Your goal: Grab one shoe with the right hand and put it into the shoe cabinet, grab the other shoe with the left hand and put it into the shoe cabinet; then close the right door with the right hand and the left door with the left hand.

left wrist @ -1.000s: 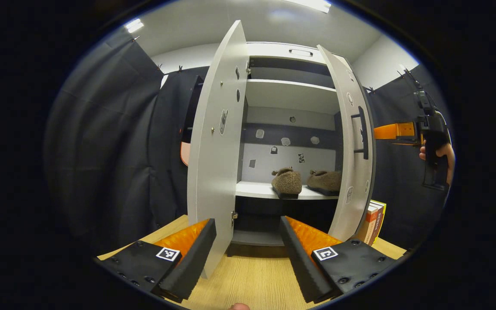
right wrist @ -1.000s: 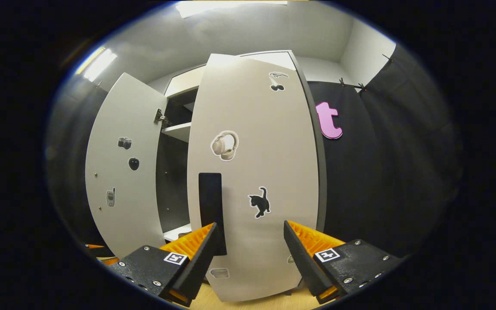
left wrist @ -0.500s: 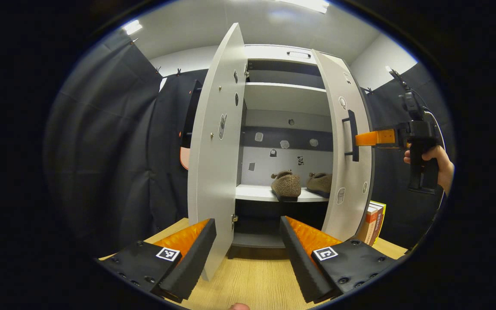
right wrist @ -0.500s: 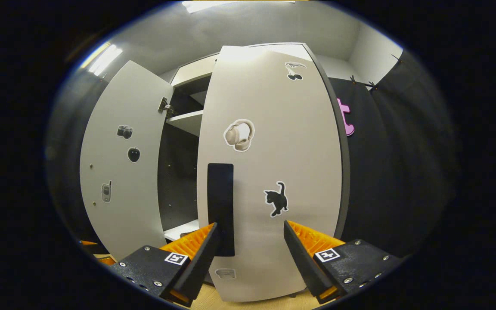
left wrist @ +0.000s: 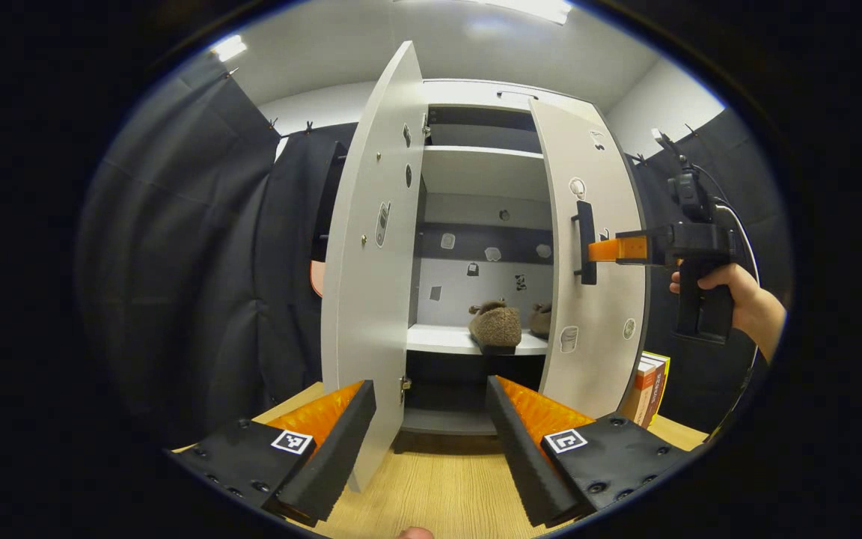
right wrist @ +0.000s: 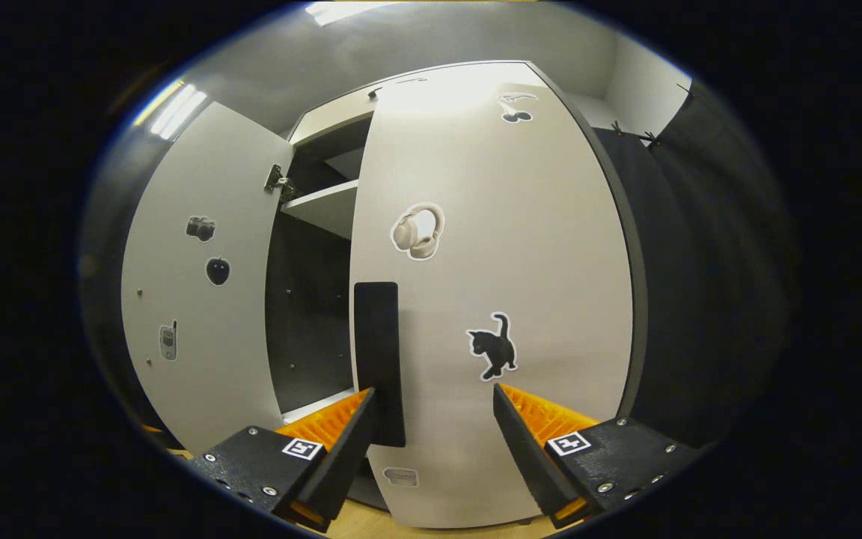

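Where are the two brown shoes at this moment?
In the left gripper view, the two brown shoes sit side by side on the white middle shelf inside the cabinet, between the two open doors.

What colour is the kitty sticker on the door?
The cat sticker is black with a white outline, clearest in the right gripper view.

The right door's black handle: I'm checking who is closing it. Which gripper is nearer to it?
Right. The right gripper is at the black handle on the right door; the left gripper hangs back over the table.
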Demonstrator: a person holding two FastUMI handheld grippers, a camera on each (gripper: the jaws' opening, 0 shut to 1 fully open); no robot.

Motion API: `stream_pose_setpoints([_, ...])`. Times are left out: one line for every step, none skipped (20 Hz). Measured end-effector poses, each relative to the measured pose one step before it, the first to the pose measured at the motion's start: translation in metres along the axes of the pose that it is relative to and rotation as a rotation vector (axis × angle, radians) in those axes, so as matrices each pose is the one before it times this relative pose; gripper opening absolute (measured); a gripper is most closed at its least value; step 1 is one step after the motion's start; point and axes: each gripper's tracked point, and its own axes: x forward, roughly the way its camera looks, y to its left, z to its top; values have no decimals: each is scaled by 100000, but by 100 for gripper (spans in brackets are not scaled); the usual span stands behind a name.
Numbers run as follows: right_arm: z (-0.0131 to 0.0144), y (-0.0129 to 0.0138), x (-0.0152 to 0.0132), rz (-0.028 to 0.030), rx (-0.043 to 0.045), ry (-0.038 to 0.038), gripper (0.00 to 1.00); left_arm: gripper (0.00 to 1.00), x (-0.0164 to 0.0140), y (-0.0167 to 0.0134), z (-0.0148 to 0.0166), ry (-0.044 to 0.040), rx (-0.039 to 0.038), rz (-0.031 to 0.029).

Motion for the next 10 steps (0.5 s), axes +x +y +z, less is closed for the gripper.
stream_pose_setpoints([-19,-29,174,-481,129,172,93,94,-16,-152,-16,54,-109,-185])
stream_pose_setpoints([-46,22,192,-390,-199,302,94,94,45,22,6,8,37,5])
stream_pose_setpoints([-35,-25,319,-279,-458,291,94,94,52,8,4,-28,-7,55])
stream_pose_setpoints([-44,5,280,-167,-403,503,93,94,-66,-12,30,-52,-90,-55])
stream_pose_setpoints([-51,26,256,-30,-402,520,93,94,-40,-24,-10,46,-88,-31])
stream_pose_setpoints([-33,63,112,-1,-547,313,93,97,45,50,-58,102,102,134])
stream_pose_setpoints([10,41,49,-100,-543,-13,93,94,-1,93,-25,125,110,215])
stream_pose_setpoints([-25,-10,145,-73,-496,-142,93,94,48,114,-35,154,-6,228])
stream_pose_setpoints([6,-42,145,-99,-166,-138,93,94,44,3,-64,261,-126,65])
stream_pose_setpoints([12,-26,156,-157,73,-206,93,94,-27,-28,-112,242,-169,-128])
